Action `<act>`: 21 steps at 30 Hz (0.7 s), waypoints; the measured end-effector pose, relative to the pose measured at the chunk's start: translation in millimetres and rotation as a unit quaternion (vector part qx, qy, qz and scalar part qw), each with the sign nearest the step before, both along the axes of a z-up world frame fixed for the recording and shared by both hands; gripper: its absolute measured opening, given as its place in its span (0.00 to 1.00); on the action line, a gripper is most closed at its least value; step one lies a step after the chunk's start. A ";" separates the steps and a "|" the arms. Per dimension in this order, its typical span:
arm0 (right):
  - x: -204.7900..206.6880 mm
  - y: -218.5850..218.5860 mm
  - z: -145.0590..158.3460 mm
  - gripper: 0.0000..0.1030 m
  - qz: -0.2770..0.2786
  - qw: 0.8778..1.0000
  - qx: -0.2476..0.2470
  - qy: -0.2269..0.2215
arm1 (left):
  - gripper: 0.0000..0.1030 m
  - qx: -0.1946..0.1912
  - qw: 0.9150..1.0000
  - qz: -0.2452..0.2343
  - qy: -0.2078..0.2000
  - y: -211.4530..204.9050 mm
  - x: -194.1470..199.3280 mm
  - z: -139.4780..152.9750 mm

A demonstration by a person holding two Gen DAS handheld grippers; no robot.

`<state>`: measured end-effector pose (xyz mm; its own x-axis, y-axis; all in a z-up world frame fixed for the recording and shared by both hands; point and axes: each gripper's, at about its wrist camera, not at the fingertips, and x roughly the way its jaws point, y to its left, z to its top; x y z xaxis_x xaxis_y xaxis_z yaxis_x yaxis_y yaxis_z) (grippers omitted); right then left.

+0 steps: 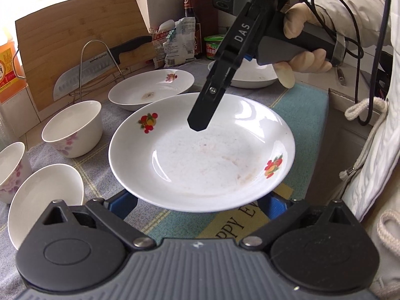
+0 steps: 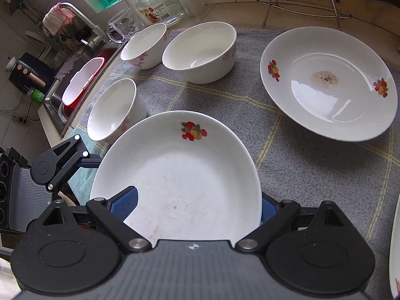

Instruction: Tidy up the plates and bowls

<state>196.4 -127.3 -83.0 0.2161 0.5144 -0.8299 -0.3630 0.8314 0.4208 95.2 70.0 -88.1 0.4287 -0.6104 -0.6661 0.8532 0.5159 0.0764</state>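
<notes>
White fruit-print ceramic plate (image 1: 200,150) cradled between both spread-fingered grippers, left gripper (image 1: 197,207) and right gripper (image 2: 198,207), likely two-sided support for stacking.

Home kitchen, sink (image 2: 53,100), knife (image 1: 100,67), cutting board (image 1: 75,32), bowls (image 2: 200,52)

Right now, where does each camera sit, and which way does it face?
Left wrist: on the left gripper, looking down across the held plate; right gripper and gloved hand show.
Right wrist: on the right gripper, looking down toward bowls; left gripper's side shows.
Shared: held plate, stained plate, bowls.
</notes>
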 end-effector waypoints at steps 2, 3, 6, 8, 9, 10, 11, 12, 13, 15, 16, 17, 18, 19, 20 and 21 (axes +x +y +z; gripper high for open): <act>-1.5 -6.0 2.3 0.96 -0.004 1.000 0.000 -0.003 | 0.98 0.001 1.000 -0.005 -0.004 -6.2 0.3 1.7; -2.3 -9.7 3.3 0.96 -0.006 1.000 0.000 -0.005 | 0.98 0.002 1.000 -0.008 -0.005 -10.1 0.2 2.7; -5.0 -22.5 6.2 0.96 -0.015 1.000 0.001 -0.009 | 0.98 0.003 1.000 -0.013 -0.006 -21.3 0.4 4.5; -6.8 -31.3 7.9 0.96 -0.019 1.000 0.002 -0.012 | 0.98 0.002 1.000 -0.017 -0.006 -28.9 1.1 6.0; -7.9 -36.1 8.9 0.96 -0.022 1.000 0.003 -0.013 | 0.98 0.003 1.000 -0.019 -0.006 -32.2 1.2 6.6; -9.0 -40.2 9.9 0.96 -0.024 1.000 0.004 -0.014 | 0.98 0.004 1.000 -0.021 -0.007 -36.9 1.1 7.1; -9.8 -43.8 10.6 0.96 -0.026 1.000 0.004 -0.015 | 0.98 0.006 1.000 -0.022 -0.008 -41.0 1.2 7.5; -11.0 -48.2 11.3 0.96 -0.028 0.999 0.005 -0.017 | 0.98 0.006 1.000 -0.024 -0.008 -45.8 1.6 8.3; -11.4 -52.3 11.7 0.96 -0.030 0.999 0.006 -0.018 | 0.98 0.005 1.000 -0.025 -0.007 -49.6 2.1 8.7; -12.7 -60.7 12.2 0.96 -0.035 0.999 0.005 -0.019 | 0.98 0.003 1.000 -0.028 -0.003 -56.9 3.6 9.4; -13.4 -65.0 12.3 0.96 -0.038 0.999 0.005 -0.020 | 0.98 0.003 1.000 -0.030 -0.002 -61.6 4.2 9.7; -13.8 -69.9 12.4 0.96 -0.040 0.999 0.005 -0.020 | 0.98 0.004 0.999 -0.031 -0.003 -66.1 4.8 10.1; -14.3 -73.8 12.6 0.96 -0.042 0.999 0.006 -0.021 | 0.98 0.005 0.999 -0.033 -0.003 -70.9 5.7 10.3; -15.1 -80.2 12.9 0.96 -0.045 0.999 0.006 -0.022 | 0.98 0.006 0.999 -0.036 -0.003 -75.6 6.7 10.4; -15.8 -85.5 13.4 0.96 -0.048 0.999 0.007 -0.023 | 0.98 0.005 0.999 -0.038 -0.003 -80.1 7.3 10.6; -16.2 -90.5 13.8 0.96 -0.050 0.998 0.007 -0.024 | 0.98 0.005 0.999 -0.040 -0.003 -85.0 8.5 11.0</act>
